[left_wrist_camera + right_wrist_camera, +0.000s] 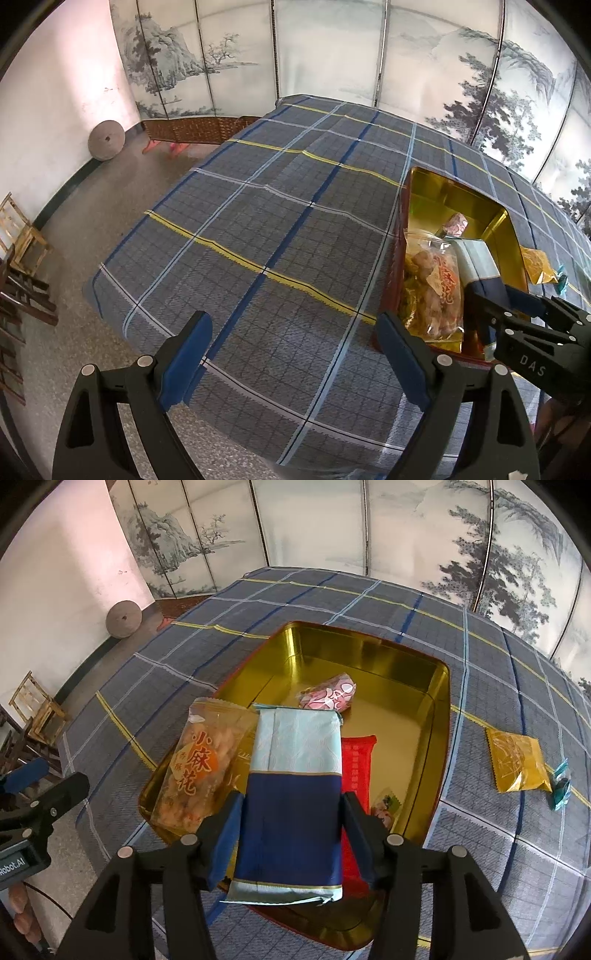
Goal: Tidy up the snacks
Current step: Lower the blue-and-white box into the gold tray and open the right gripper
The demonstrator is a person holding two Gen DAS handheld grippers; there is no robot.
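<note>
Plaid cloth [480, 849] in grey, blue and yellow covers the table, with a painted folding screen [314, 524] standing behind it. Nearest the camera, the right gripper [291, 834] has its fingers closed across the dark-blue half of a blue-and-pale packet [291, 775], which it holds over the near end of the gold tin [413, 664]; whether the packet rests on the snacks below cannot be told. The packet looks light and soft-walled, so a hold across its middle, as here, seems safest against folding or sliding.

Just left of it a clear bag of fried twists [199, 764] leans over the tin's near-left rim, and a red packet [356, 764] lies under the held one. Farther in, a pink-patterned sweet [328, 698] sits on the tin's bare floor. Outside the tin, to the right, a yellow sachet [517, 760] and a small teal wrapper [560, 783] lie on the cloth, not yet gathered.

The left gripper [295, 354] hangs over bare cloth left of the tin, its fingers spread wide and holding nothing.
</note>
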